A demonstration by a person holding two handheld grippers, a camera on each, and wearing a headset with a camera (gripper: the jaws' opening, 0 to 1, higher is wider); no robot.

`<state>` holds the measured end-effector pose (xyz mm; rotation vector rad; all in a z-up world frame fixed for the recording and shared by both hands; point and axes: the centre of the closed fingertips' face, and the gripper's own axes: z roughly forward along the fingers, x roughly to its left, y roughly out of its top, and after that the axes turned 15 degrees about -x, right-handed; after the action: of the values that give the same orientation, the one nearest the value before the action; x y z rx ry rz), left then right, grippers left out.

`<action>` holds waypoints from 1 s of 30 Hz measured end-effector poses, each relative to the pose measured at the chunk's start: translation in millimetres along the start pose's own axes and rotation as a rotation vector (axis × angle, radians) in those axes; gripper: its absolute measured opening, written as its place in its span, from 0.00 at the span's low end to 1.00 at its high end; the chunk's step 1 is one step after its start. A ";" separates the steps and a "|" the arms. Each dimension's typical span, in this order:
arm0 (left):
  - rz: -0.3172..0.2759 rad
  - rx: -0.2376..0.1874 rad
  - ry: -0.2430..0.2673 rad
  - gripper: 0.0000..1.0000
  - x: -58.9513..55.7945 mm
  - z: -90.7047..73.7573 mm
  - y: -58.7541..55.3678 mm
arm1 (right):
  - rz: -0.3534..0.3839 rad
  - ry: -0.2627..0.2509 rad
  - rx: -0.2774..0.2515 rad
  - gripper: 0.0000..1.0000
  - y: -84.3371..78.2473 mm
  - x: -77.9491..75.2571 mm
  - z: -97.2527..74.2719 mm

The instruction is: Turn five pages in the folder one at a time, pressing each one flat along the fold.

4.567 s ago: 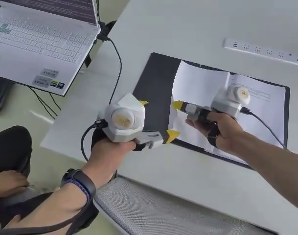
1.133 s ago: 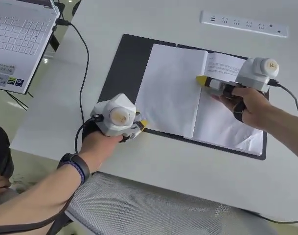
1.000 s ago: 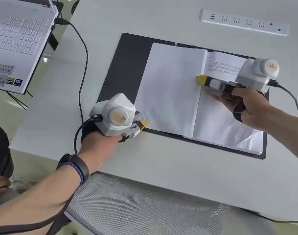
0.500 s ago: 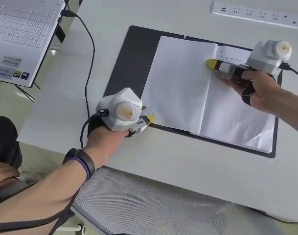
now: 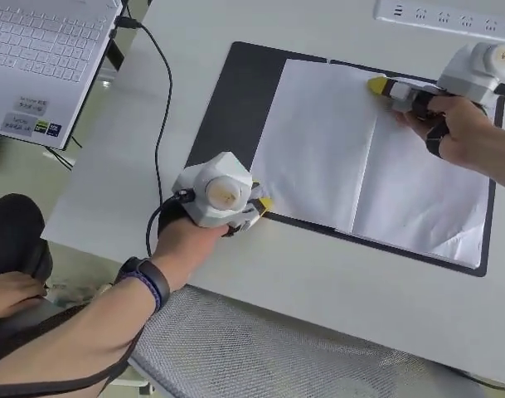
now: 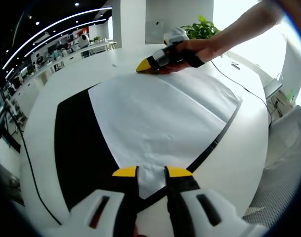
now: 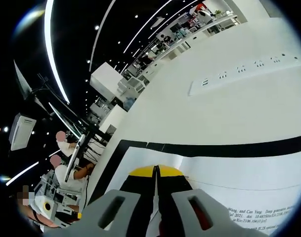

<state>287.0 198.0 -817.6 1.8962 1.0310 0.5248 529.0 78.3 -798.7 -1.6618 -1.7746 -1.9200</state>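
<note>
The black folder (image 5: 231, 108) lies open on the white table, with a turned white page (image 5: 318, 141) flat on its left half and another page (image 5: 426, 182) on the right. My right gripper (image 5: 376, 84) is shut, its yellow tips together on the paper at the top end of the fold (image 5: 366, 157). In the right gripper view its tips (image 7: 155, 171) rest on the page (image 7: 239, 173) below the folder's black edge (image 7: 229, 148). My left gripper (image 5: 263, 203) sits at the left page's near corner. Its jaws (image 6: 151, 172) stand slightly apart over that corner, and the right gripper (image 6: 143, 65) shows beyond.
A white laptop (image 5: 45, 58) sits at the far left with a black cable (image 5: 162, 91) running down beside the folder. A white power strip (image 5: 443, 16) lies along the far edge, also seen in the right gripper view (image 7: 244, 74). A grey mesh chair (image 5: 277, 356) is below the table's front edge.
The page that stood lifted earlier now lies flat on the left. In the last second my right gripper slid up the fold to the top edge. The left gripper stayed at the corner.
</note>
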 end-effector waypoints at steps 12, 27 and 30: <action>-0.003 0.002 0.006 0.19 1.0 1.2 -2.0 | 0.057 -0.046 -0.070 0.00 15.9 -19.4 16.7; 0.000 -0.002 0.009 0.19 -1.5 -2.8 1.6 | 0.048 0.040 -0.026 0.00 -14.2 -1.1 -8.9; -0.001 -0.004 0.009 0.19 -4.4 -6.5 5.6 | 0.041 0.062 -0.007 0.00 -24.5 7.2 -18.3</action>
<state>282.5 196.2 -809.3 1.8919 1.0362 0.5354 498.5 77.5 -806.4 -1.6091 -1.6995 -1.9410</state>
